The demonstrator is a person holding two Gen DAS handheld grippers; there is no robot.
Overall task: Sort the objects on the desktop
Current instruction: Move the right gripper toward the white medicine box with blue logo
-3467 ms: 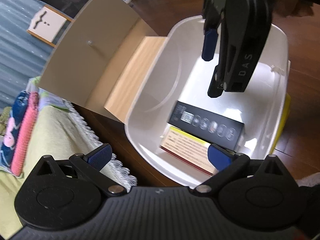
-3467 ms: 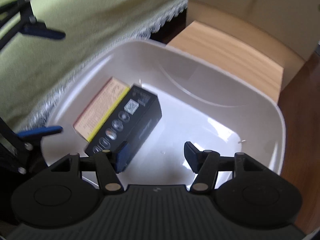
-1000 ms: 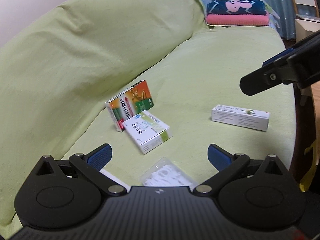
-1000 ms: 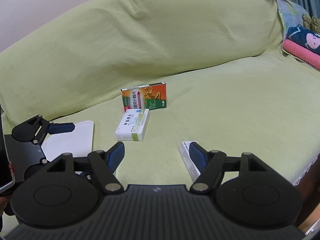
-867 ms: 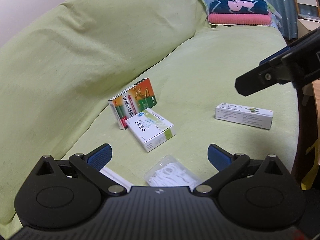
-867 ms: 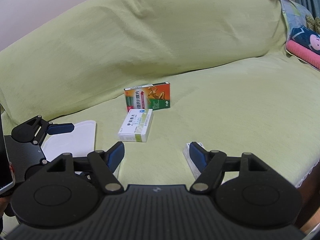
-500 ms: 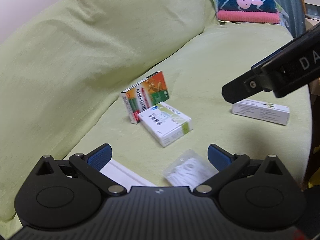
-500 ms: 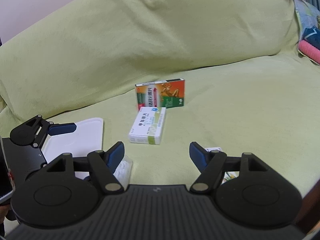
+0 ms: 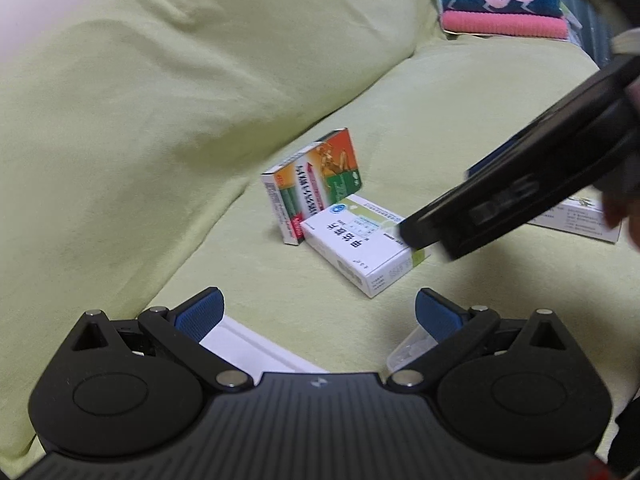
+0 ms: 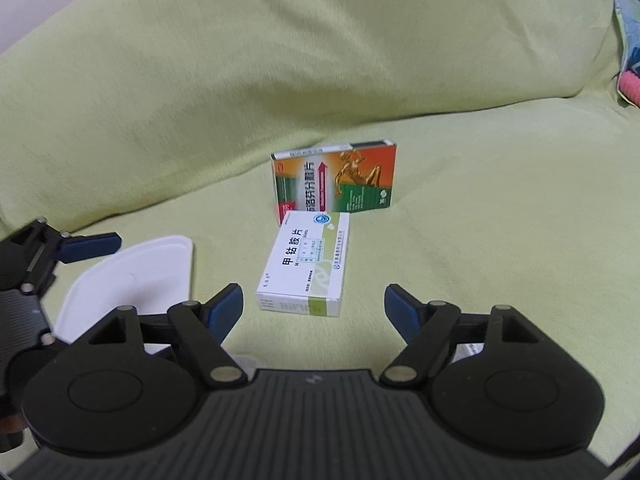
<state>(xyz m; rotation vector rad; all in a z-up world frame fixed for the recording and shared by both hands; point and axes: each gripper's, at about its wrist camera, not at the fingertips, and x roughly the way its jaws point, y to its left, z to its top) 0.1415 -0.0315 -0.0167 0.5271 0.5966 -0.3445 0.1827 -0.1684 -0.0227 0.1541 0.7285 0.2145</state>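
White box [image 10: 306, 265]: lying flat on the green sofa [image 10: 500, 240], label up, just ahead of the right gripper's gap. Near end is readable, far end touches the orange box.
Orange box [image 10: 335, 181]: standing on its long edge right behind the white box, tilted back a bit. Its lower left corner is hidden by the white box.
Right gripper [image 10: 314, 308]: jaws are opening, nothing between the blue pads, the white box sits just past them. From the left cam it's a blurry black bar [image 9: 520, 196] crossing over the white box's right end.
Left gripper [image 9: 318, 310]: spread wide, holding nothing. In the right cam only one blue finger and some black frame show at the left edge.
Third box [image 9: 576, 220]: white, far right, mostly covered by the right gripper, so can't read it.
Tray [image 10: 132, 276]: white plastic, lying left of the white box, near part hidden behind the gripper body.
Clear bag [image 9: 412, 346]: see-through thing poking out by the left gripper's right finger, mostly cut off, can't tell what's in it.
Towels [image 9: 504, 10]: pink and dark blue stack at the sofa's far right end.
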